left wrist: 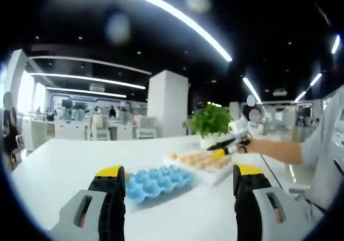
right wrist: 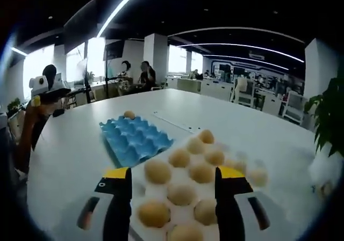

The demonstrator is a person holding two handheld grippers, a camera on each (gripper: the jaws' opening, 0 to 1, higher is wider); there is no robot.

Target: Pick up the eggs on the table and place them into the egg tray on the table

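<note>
While my right tool [right wrist: 172,184] hangs wide open and empty over the eggs [right wrist: 180,194], the blue egg tray [right wrist: 134,138] lies just beyond on the table [right wrist: 70,155]. My left tool [left wrist: 180,184] gapes empty too, the tray straight ahead of it.

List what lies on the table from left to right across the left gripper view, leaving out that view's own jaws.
Blue egg tray → white tray of eggs → right gripper hovering over those eggs → potted plant behind it → the person's forearm reaching in from the right.
</note>
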